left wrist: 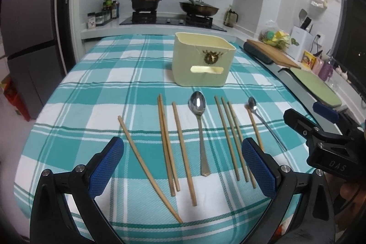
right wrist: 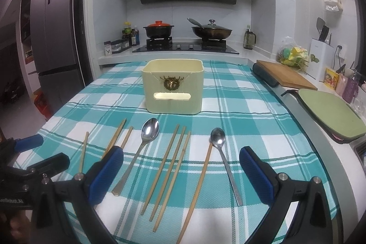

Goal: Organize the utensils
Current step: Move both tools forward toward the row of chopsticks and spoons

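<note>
- Both held low at the bottom of each frame, aimed along the row of utensils: left hand-held gripper (left wrist: pixel 183 159) with jaws wide apart and nothing between them; right hand-held gripper (right wrist: pixel 181 172) likewise spread and empty.
- Textured blue pads (left wrist: pixel 107 166) on black arms, probably for grip on thin, slippery handles.
- Laid out side by side in the lower middle of both frames on the tabletop (left wrist: pixel 91 74), under a teal-and-white checked cloth with a woven, pebbled surface.
- 8 slim wooden chopsticks (left wrist: pixel 183 152), pale tan and matte: 1 lone slanted stick toward the lower left in the left view, 2 touching along their length, 1 more beside them, 3 in a close group right of centre, 1 by the small spoon.
- Large spoon (left wrist: pixel 199 127), shiny metal, oval bowl pointing up-frame, flared handle end; between the 2 chopstick groups.
- Small spoon (right wrist: pixel 219 152), shiny metal, thin long handle, its bowl just beside 1 chopstick tip.
- Cream holder (right wrist: pixel 173 87) in the upper middle, behind the row and apart from it; rounded-corner box, open top, slot cut in the front, brass-coloured ornament above the slot. Seemingly the destination; interior appears empty.
- Nothing picked up yet; sorting apparently at its start.
</note>
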`<state>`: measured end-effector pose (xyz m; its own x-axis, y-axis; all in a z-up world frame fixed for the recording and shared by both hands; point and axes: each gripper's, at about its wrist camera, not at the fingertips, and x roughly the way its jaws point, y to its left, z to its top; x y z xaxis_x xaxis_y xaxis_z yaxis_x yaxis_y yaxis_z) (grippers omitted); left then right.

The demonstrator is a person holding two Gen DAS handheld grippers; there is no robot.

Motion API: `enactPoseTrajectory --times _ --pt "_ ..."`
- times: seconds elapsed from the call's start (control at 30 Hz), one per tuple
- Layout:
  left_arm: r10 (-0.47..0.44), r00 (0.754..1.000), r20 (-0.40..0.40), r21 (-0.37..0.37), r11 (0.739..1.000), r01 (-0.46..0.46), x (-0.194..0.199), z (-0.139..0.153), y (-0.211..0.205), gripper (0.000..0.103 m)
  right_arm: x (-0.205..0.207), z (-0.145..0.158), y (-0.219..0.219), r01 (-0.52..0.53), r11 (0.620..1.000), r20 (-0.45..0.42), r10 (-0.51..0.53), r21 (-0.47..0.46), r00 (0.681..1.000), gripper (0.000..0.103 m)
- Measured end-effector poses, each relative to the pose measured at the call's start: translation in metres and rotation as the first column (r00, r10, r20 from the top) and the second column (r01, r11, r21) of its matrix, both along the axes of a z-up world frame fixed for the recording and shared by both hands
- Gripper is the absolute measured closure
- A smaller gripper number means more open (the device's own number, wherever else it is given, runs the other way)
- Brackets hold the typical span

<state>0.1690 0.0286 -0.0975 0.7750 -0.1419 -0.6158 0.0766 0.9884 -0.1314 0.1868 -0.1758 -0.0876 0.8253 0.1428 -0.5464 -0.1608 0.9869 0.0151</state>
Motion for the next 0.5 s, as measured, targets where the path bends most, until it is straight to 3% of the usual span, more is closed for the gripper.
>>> enactPoseTrajectory --times 0.5 --pt "-0.024 0.997 0.080 0.052 0.998 0.019 -0.028 0.015 -0.017 0.001 -0.029 0.014 -0.021 0.040 0.999 0.064 -0.040 0.014 0.997 0.000"
